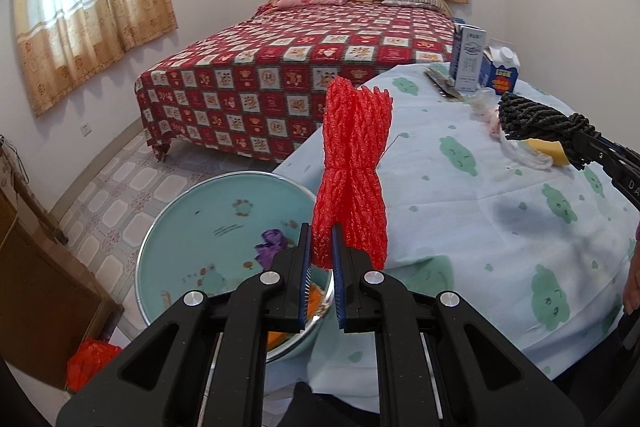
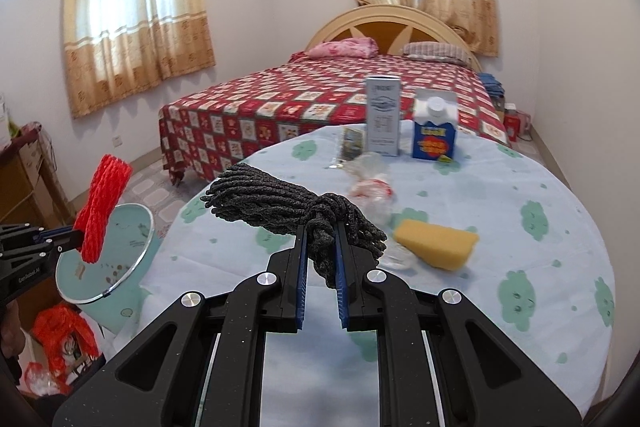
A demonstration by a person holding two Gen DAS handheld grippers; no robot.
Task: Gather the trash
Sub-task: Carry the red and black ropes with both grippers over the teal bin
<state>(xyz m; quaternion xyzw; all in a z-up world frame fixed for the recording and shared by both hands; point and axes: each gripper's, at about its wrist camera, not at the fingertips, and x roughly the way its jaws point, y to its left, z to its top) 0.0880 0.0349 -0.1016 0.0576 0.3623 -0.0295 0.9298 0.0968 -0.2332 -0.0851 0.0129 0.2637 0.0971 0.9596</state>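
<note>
The left gripper (image 1: 320,259) is pinched tight on one red foam net (image 1: 354,171), which stands up from its narrowed fingers right above the rim of the pale green bin (image 1: 224,183) beside the table. The right gripper (image 2: 321,259) is likewise clamped on one dark grey foam net (image 2: 280,199), held over the table's near edge — well short of the bin, which sits off to the left of it.

By my reading the job is partway along. The bin already holds a purple scrap (image 1: 272,245) and something orange low down by the fingers, so some trash seems to be in. The red net looks ready to drop; the grey one has yet to cross over.

Left on the round table (image 1: 500,227) with its cloud-print cloth, counted from the right wrist view: one yellow sponge (image 2: 436,243), two cartons — a tall grey-white one (image 2: 383,115) and a blue one with a white cap (image 2: 434,131) — one flat printed packet (image 2: 352,143), and clear plastic wrapping (image 2: 370,183) with a red mark, perhaps two pieces, too blurred to tell. On the floor beside the bin lies a red plastic bag (image 2: 60,331).
</note>
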